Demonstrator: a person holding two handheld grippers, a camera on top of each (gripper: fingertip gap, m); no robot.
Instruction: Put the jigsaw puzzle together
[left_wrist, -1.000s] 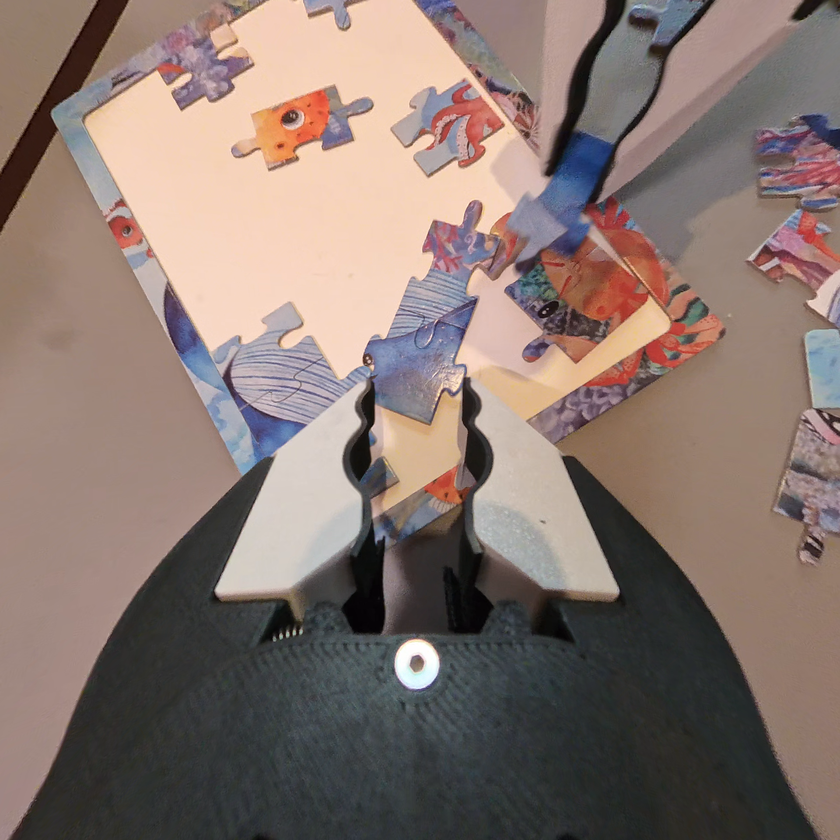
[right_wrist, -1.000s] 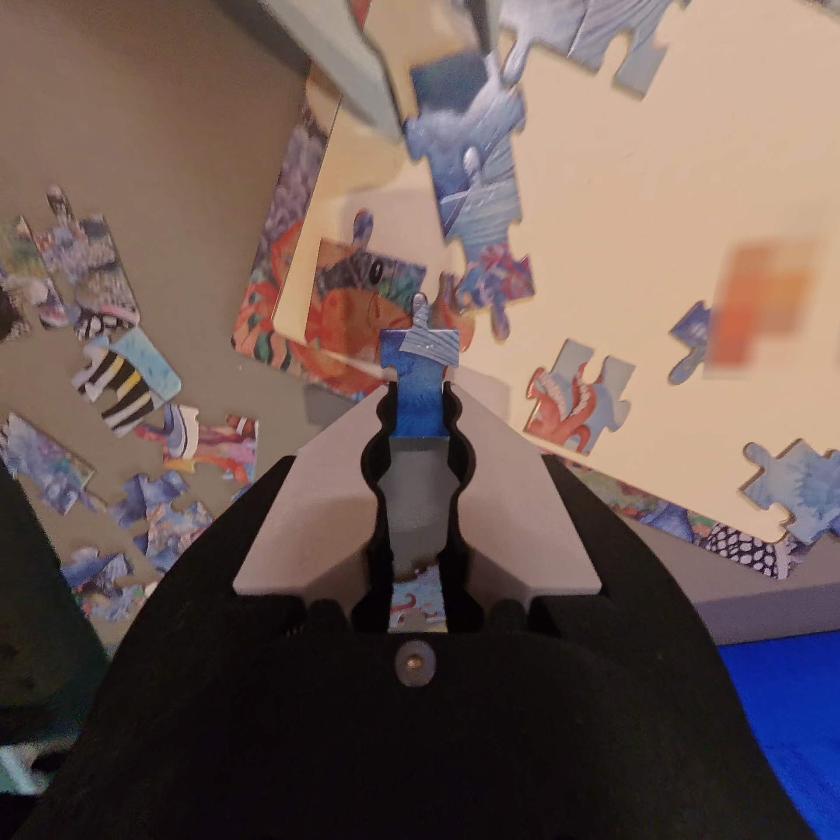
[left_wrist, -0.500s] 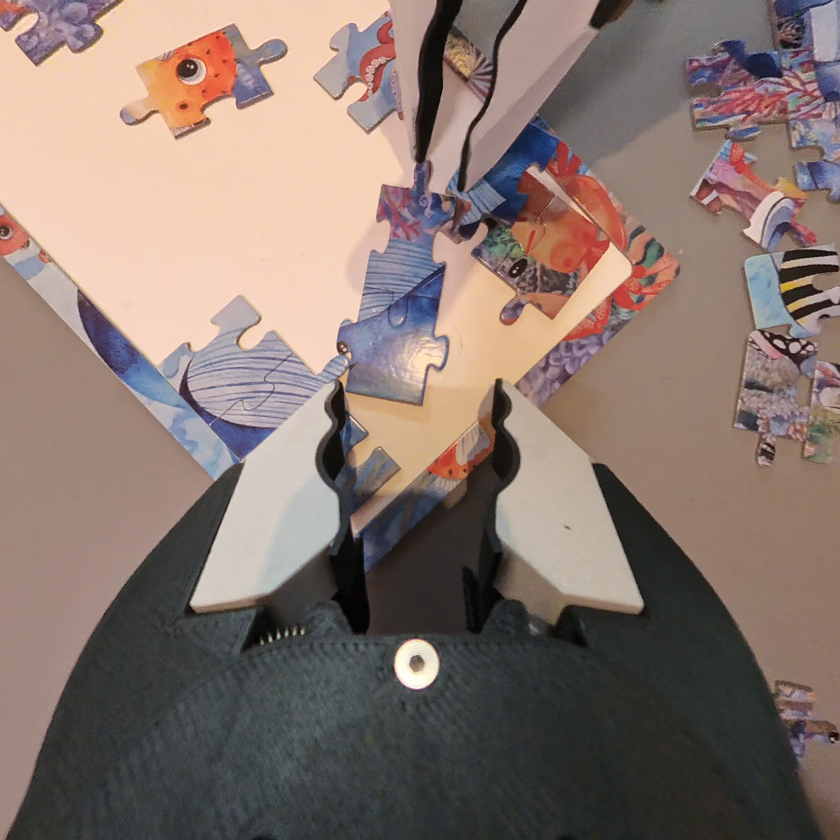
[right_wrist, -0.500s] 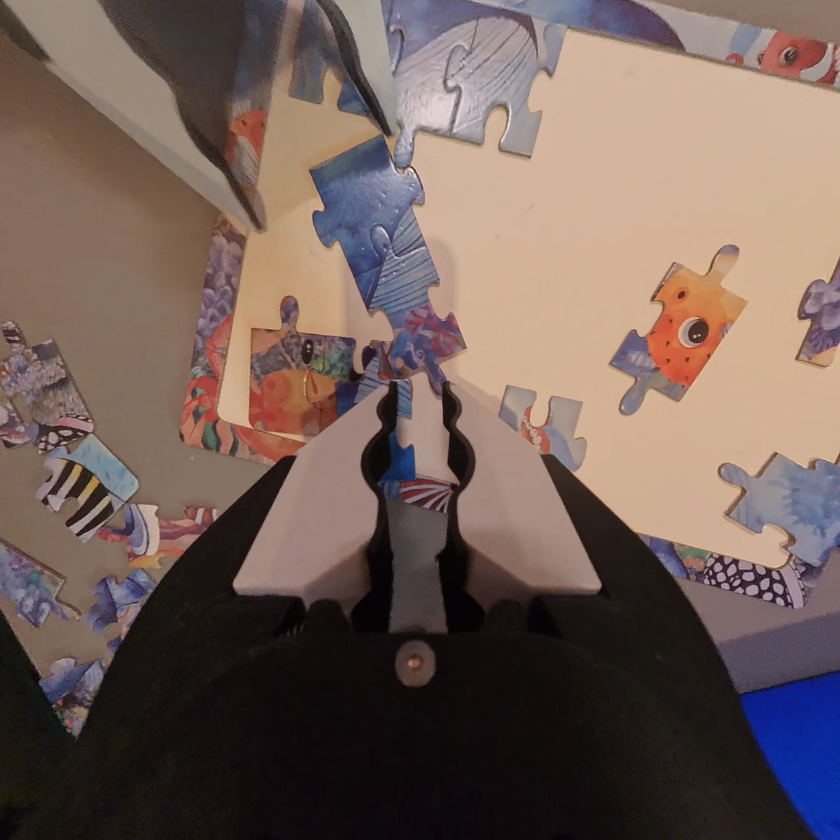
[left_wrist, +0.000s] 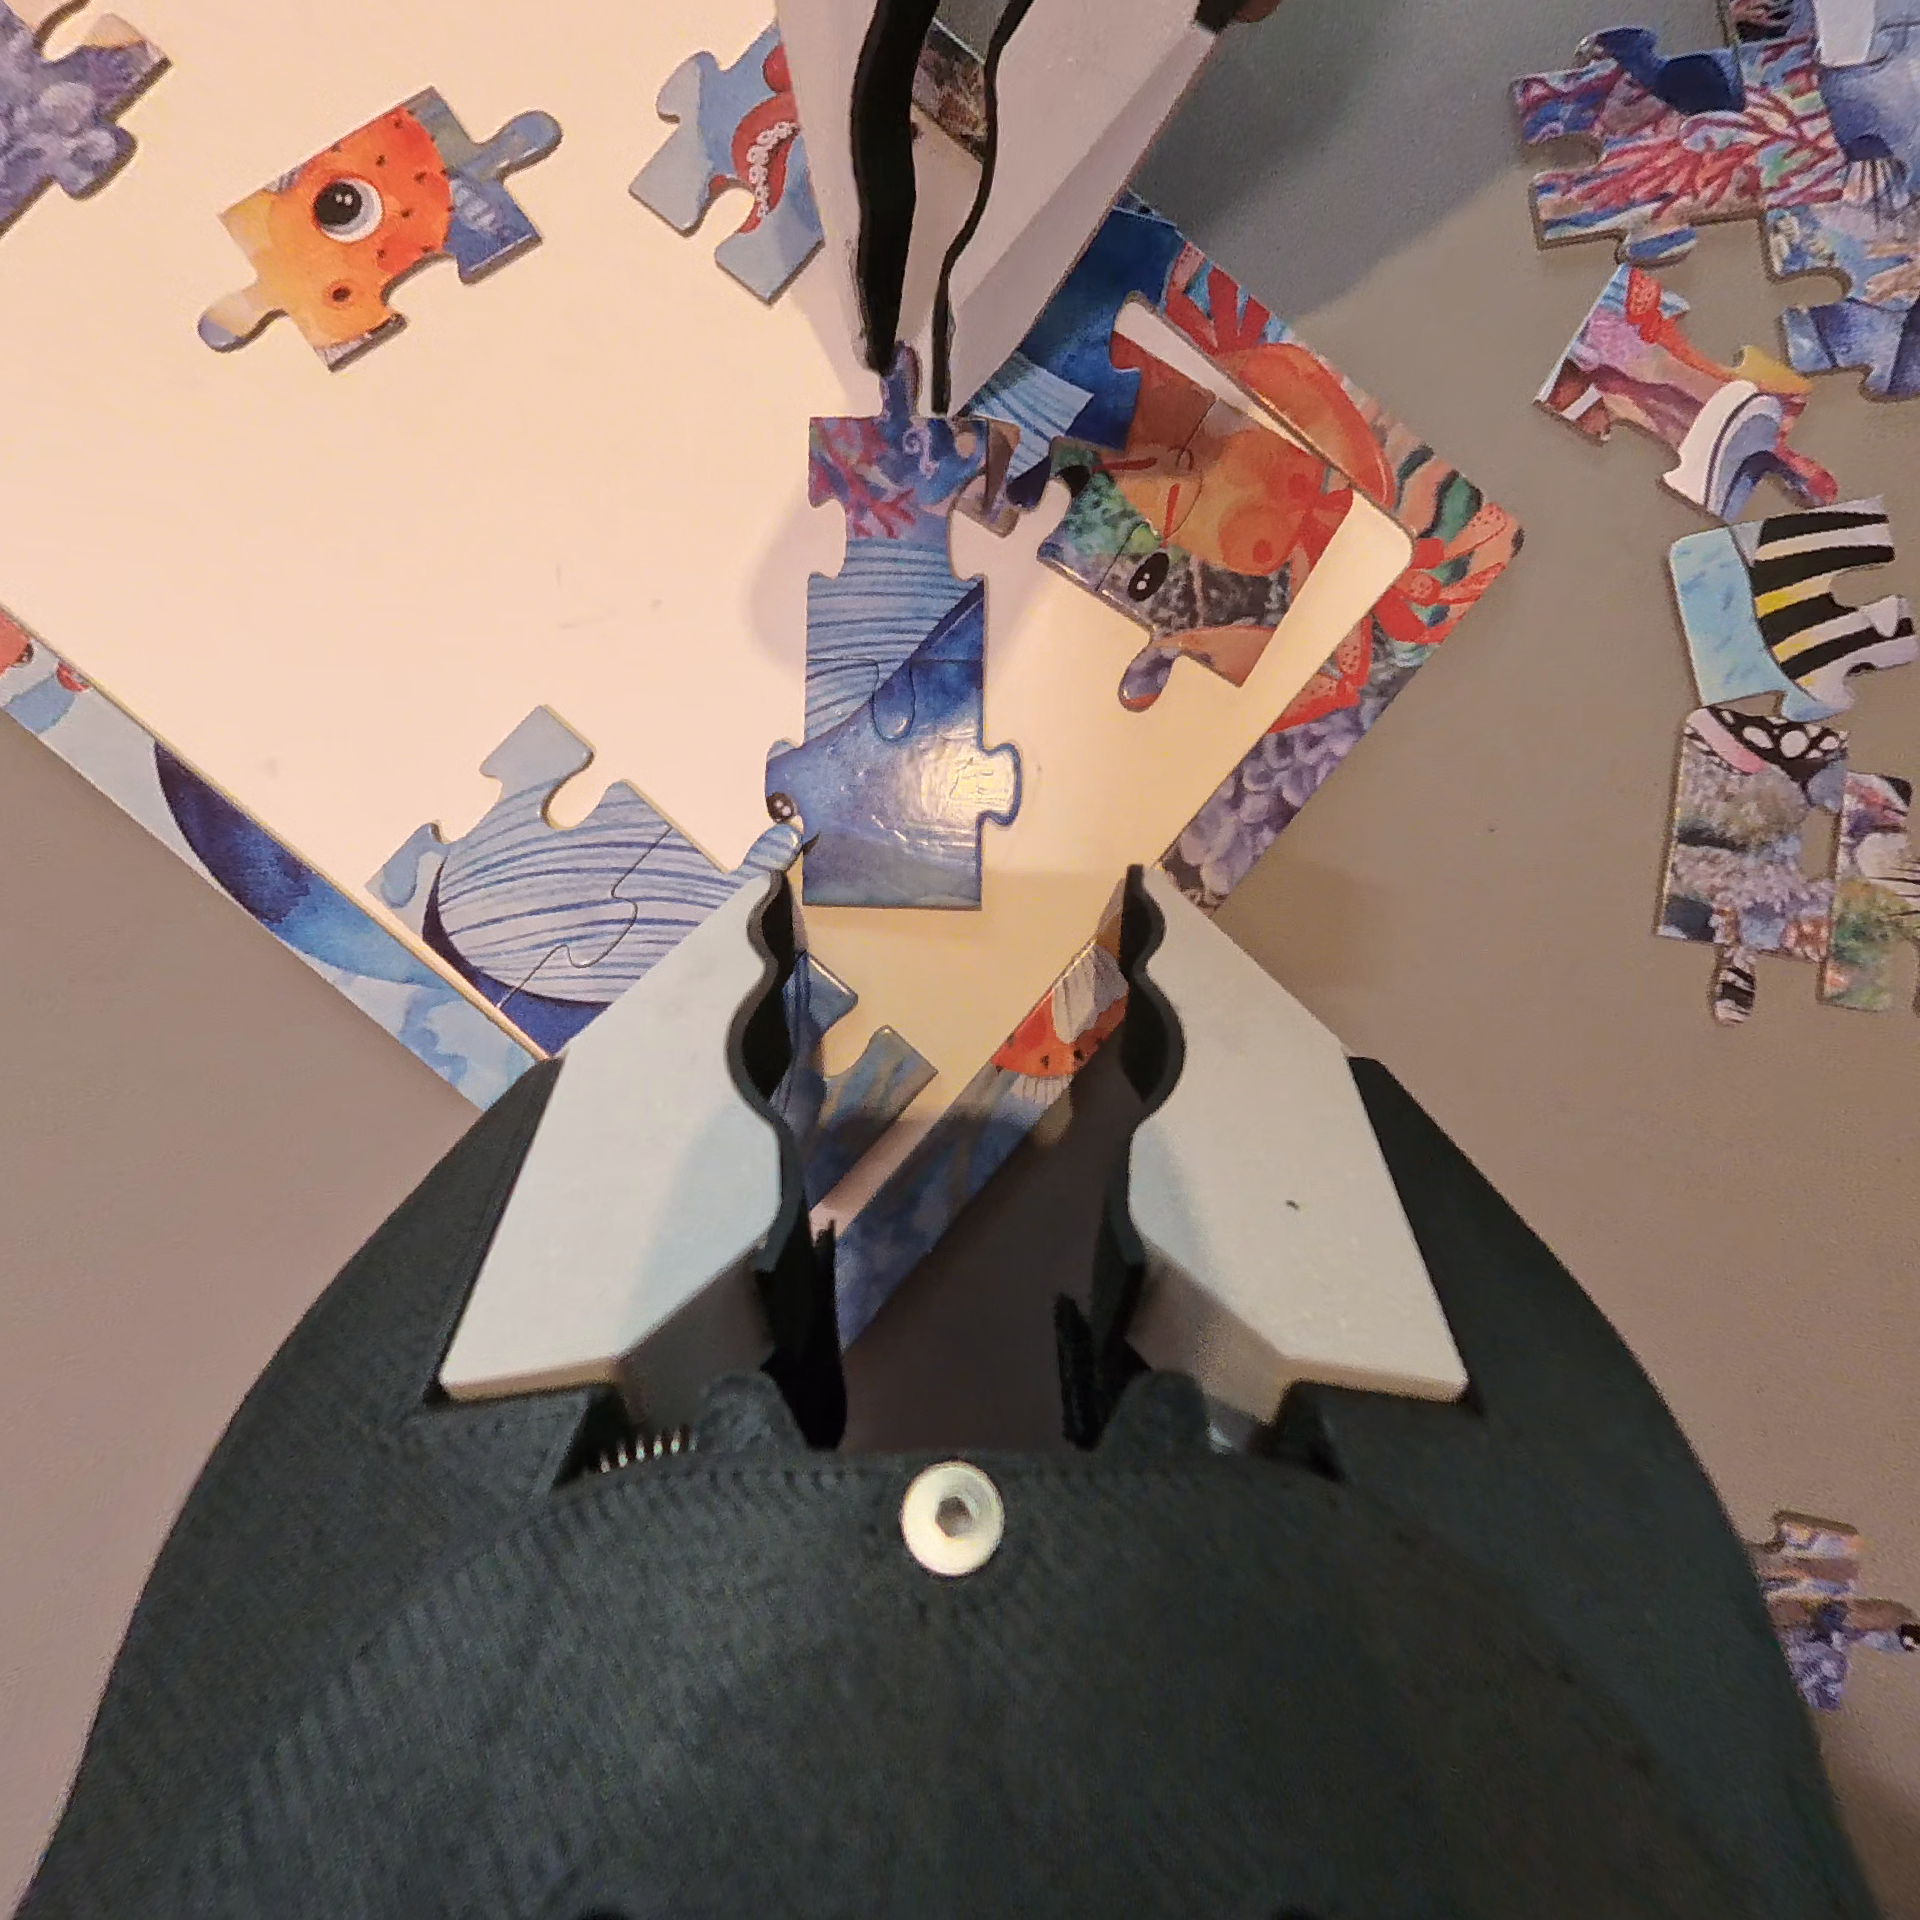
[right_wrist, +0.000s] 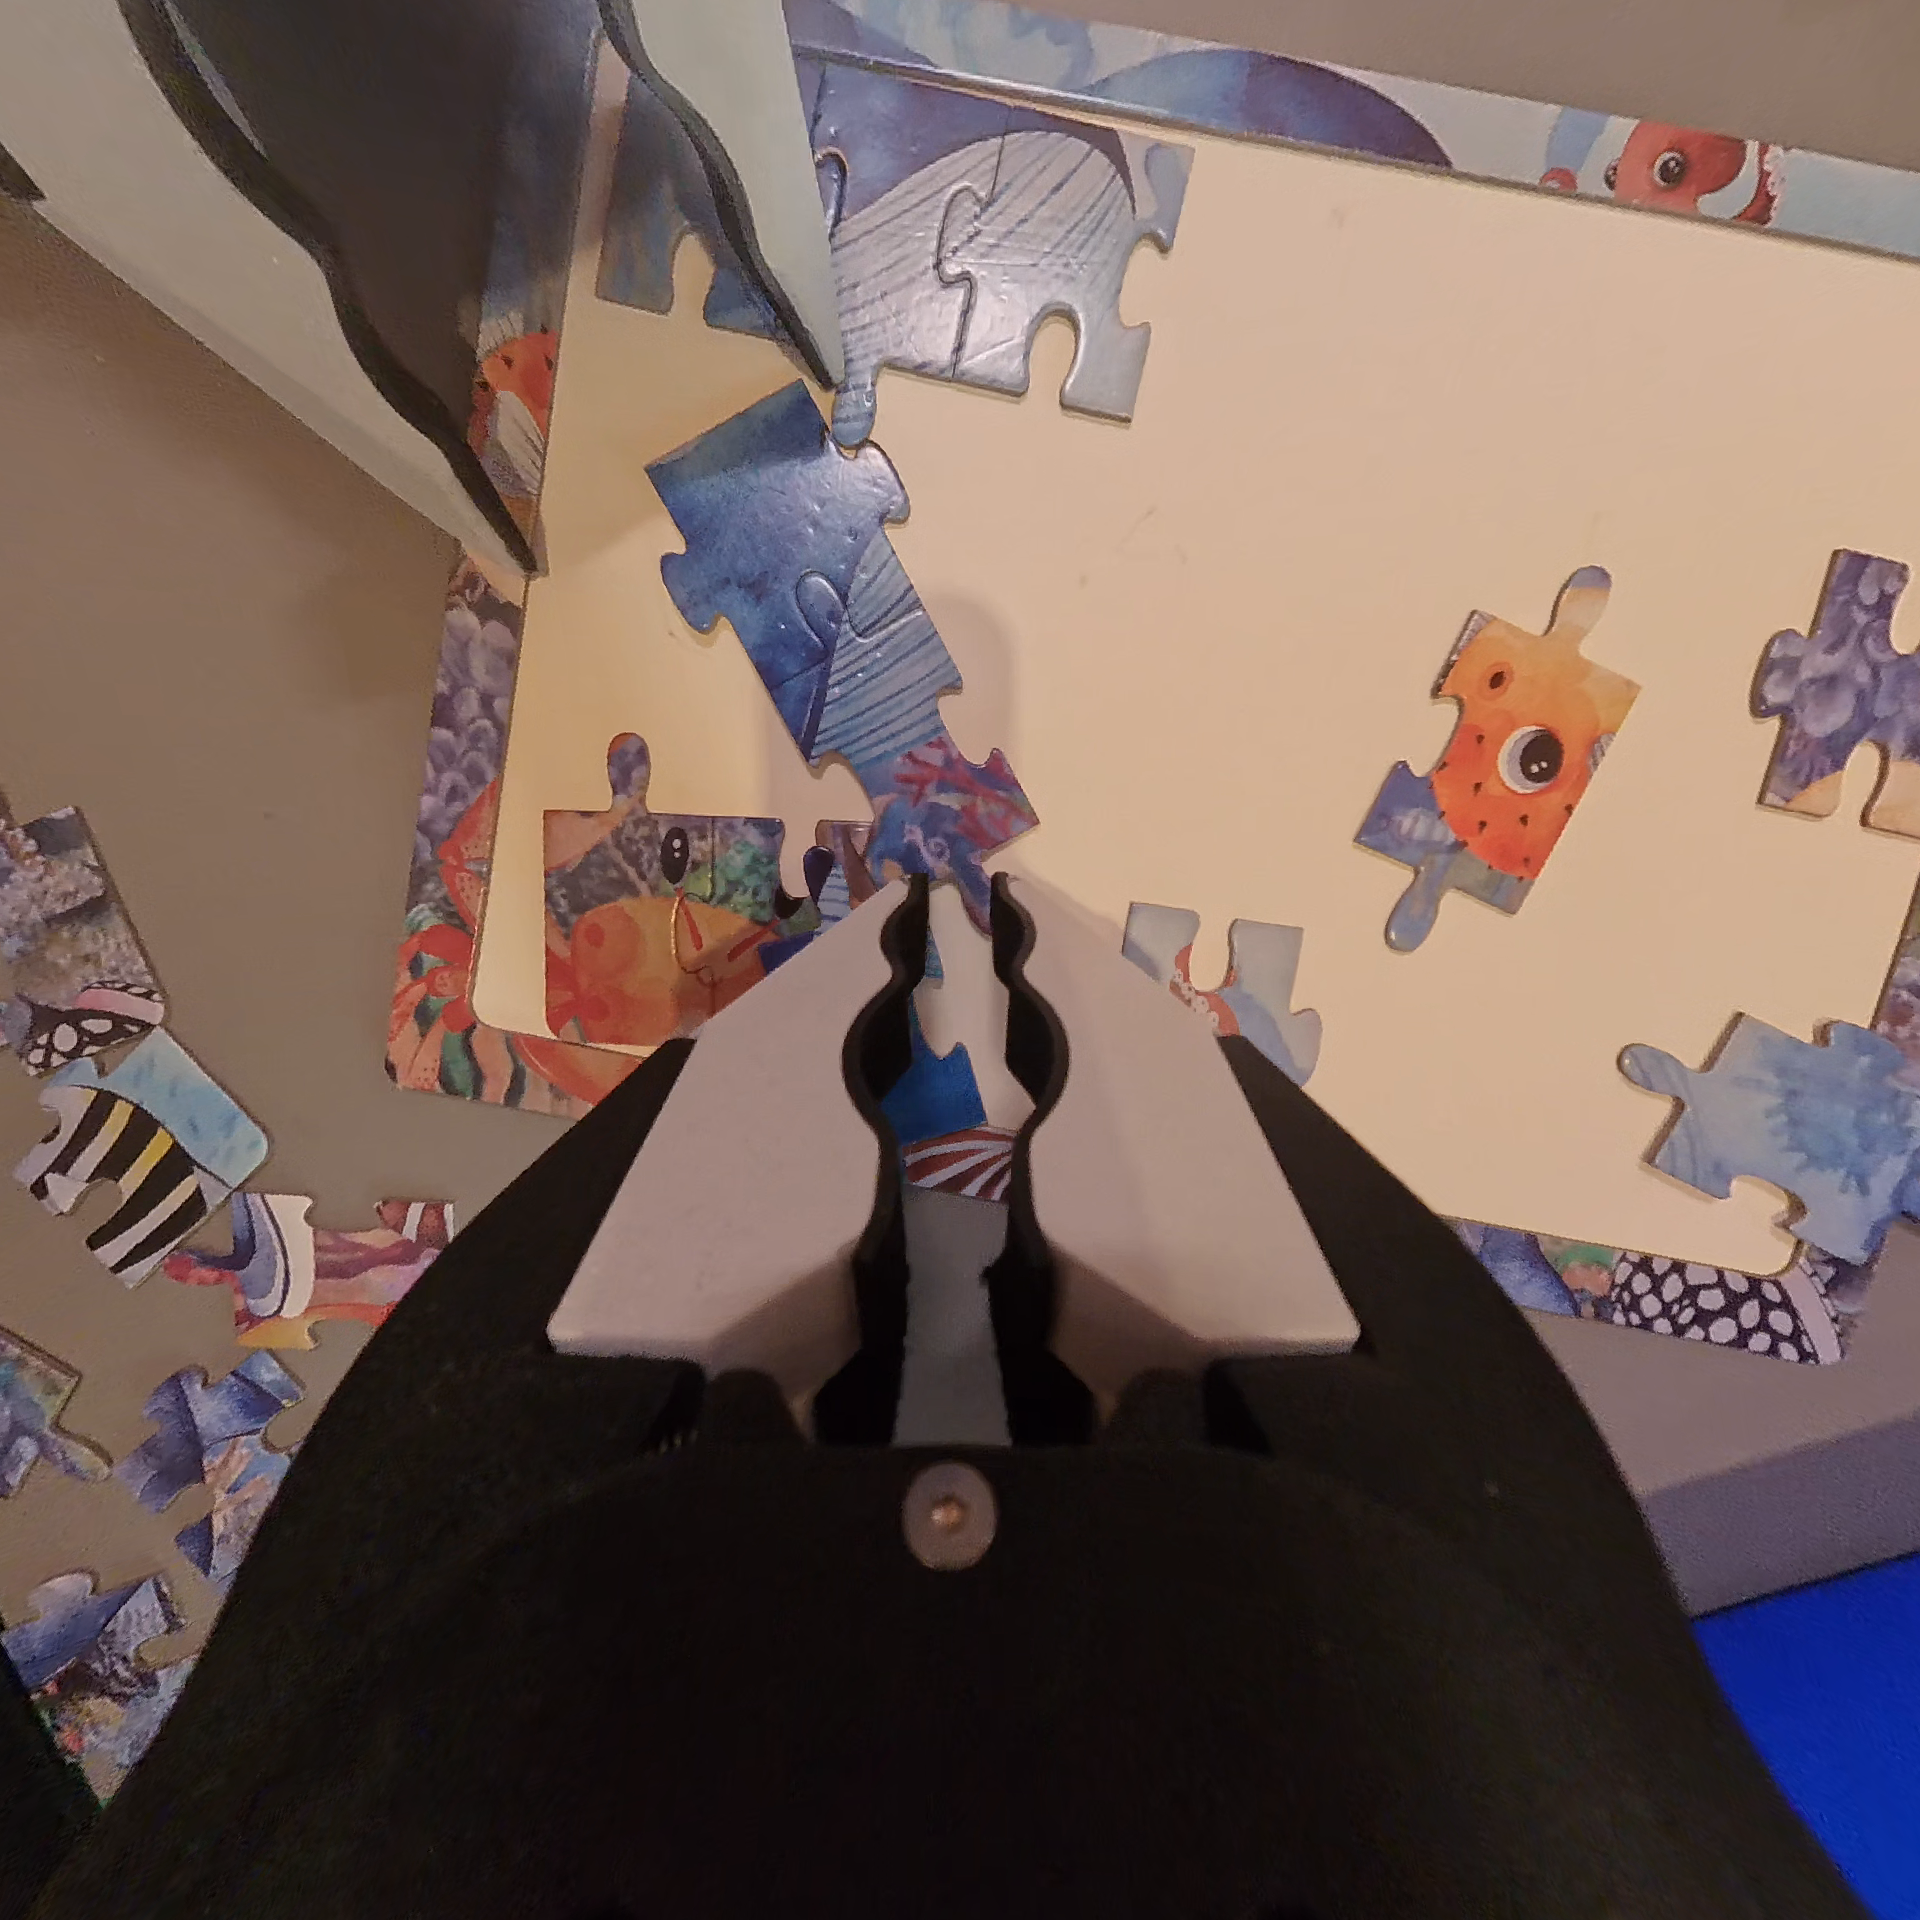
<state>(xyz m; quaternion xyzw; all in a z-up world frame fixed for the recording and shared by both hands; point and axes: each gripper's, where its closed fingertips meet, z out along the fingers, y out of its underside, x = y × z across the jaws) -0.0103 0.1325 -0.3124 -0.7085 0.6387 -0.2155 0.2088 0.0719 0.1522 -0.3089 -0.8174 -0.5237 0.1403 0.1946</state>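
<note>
The left gripper (left_wrist: 954, 883) hangs released above the near corner of the puzzle tray (left_wrist: 312, 582), its jaws spread wide with nothing between them. Just beyond its tips lies a strip of three joined pieces (left_wrist: 894, 675) flat on the cream tray floor: a dark blue piece nearest, a striped blue one in the middle, and a purple coral piece (left_wrist: 894, 457) at the far end. The right gripper (right_wrist: 956, 881) comes in from the opposite side, its jaws parted by a narrow gap and empty, with its tips right at the coral piece's knob; whether they touch it cannot be told. Beside the strip, in the tray's corner, sits an orange crab section (left_wrist: 1216, 540) of joined pieces, with a small blue piece (left_wrist: 1023, 457) between it and the coral piece. To the left of the left gripper, two striped whale pieces (left_wrist: 561, 894) are fitted against the tray border. Farther out on the tray floor lie an orange fish piece (left_wrist: 364, 229), an octopus piece (left_wrist: 738, 197) and a pale blue splotch piece (right_wrist: 1787, 1132), well apart from each other. Off the tray, loose pieces are scattered over the grey-brown surface (left_wrist: 156, 935), among them a black-and-yellow striped fish piece (left_wrist: 1787, 603).
</note>
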